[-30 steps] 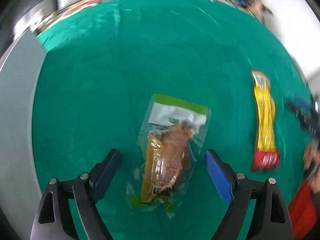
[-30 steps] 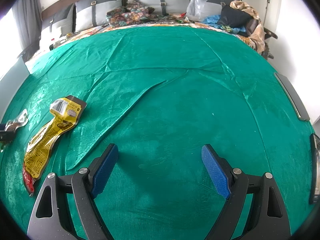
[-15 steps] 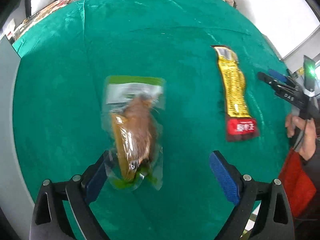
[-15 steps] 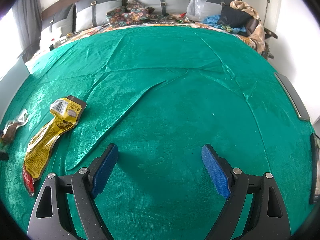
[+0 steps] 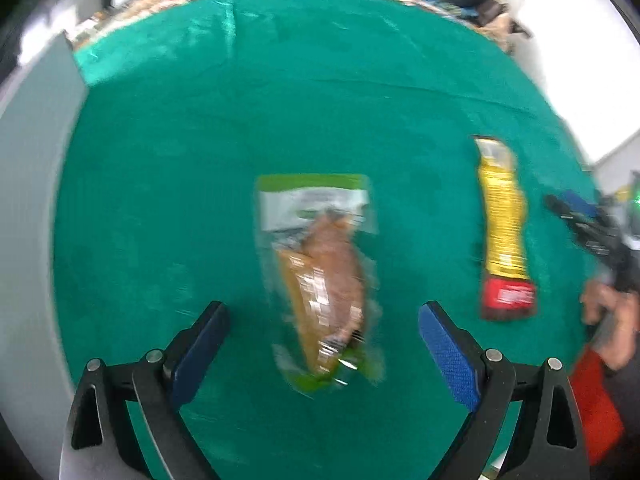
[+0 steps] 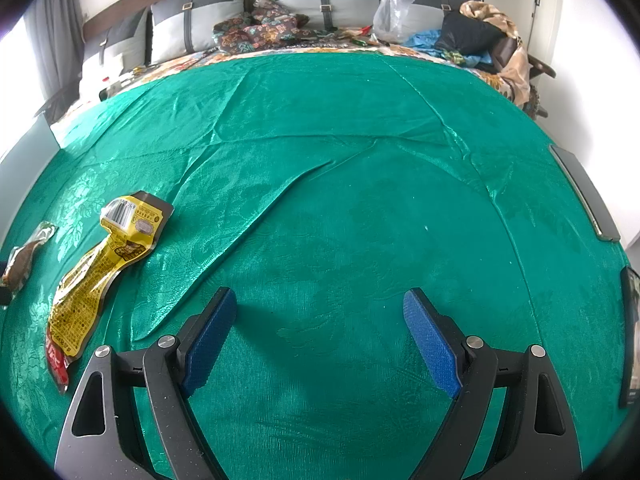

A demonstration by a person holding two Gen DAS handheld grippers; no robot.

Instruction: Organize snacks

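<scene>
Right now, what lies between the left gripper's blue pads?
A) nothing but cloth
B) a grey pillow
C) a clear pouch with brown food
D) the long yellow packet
C: the clear pouch lies on the green cloth between the left gripper pads, untouched; the yellow packet is off to the side.

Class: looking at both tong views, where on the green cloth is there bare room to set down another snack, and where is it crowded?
Bare: the green cloth right of the yellow packet, ahead of the right tongs. Crowded: the strip where the clear-wrapped snack lies beside the yellow packet, below the left tongs.
</scene>
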